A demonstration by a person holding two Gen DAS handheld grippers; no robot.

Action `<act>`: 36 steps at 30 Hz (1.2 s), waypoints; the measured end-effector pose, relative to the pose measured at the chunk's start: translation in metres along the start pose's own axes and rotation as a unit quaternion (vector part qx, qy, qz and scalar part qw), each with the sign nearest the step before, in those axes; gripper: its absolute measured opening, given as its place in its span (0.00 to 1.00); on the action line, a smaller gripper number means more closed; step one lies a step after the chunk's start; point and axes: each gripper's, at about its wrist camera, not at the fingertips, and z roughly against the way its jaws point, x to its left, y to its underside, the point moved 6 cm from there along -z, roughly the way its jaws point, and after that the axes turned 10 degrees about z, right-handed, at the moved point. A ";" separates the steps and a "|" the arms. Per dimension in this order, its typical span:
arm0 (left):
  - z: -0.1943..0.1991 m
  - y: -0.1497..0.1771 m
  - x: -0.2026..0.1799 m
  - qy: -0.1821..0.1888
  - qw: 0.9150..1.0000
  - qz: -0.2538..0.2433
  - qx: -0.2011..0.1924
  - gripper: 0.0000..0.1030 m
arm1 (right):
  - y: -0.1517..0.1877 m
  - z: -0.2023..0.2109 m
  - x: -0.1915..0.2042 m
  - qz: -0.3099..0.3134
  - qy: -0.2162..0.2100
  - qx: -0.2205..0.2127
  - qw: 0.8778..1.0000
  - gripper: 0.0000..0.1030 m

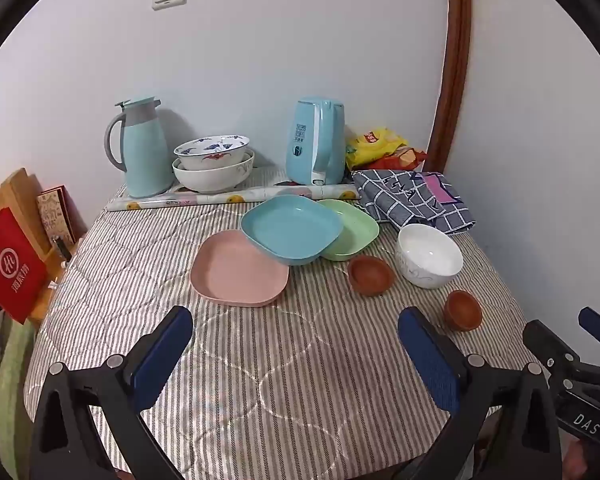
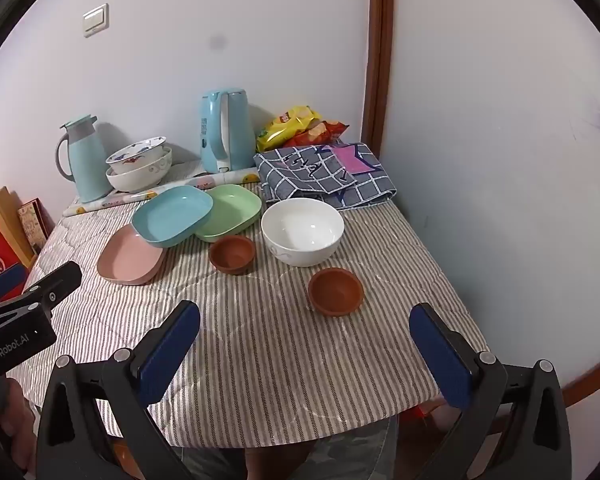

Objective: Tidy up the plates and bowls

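Left wrist view shows the left gripper (image 1: 296, 332) with jaws spread wide and empty at the bottom; mid-frame, a tilted blue plate (image 1: 292, 229) overlaps a pink plate (image 1: 238, 269) and a green plate (image 1: 352, 229). Right gripper (image 2: 305, 330) likewise gapes, below a white bowl (image 2: 302, 232) and two brown bowls (image 2: 335, 291).

Worktop under a grey-and-white striped quilted cloth (image 2: 260, 344), set with dishes and kitchenware.

Mid-cloth lie a pink square plastic plate (image 1: 240, 270) and a green square plastic plate (image 1: 356, 232), with a blue square plastic plate (image 1: 292, 228) resting across both. Right of them stand a white ceramic bowl (image 2: 302, 232) and two small brown clay bowls (image 2: 232, 254) (image 2: 335, 290), all apart. At the back: a rolled patterned sheet (image 1: 236, 199), a checked blue cloth (image 1: 416, 200), snack packets (image 2: 296, 126).
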 end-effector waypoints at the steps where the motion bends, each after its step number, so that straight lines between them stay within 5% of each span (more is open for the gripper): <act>1: 0.000 0.000 0.000 -0.001 1.000 -0.001 -0.001 1.00 | 0.000 0.000 0.000 0.001 0.003 -0.003 1.000 1.00; 36: 0.012 -0.003 0.006 -0.001 1.000 -0.007 -0.013 1.00 | -0.005 0.010 0.003 -0.013 0.003 -0.009 1.000 1.00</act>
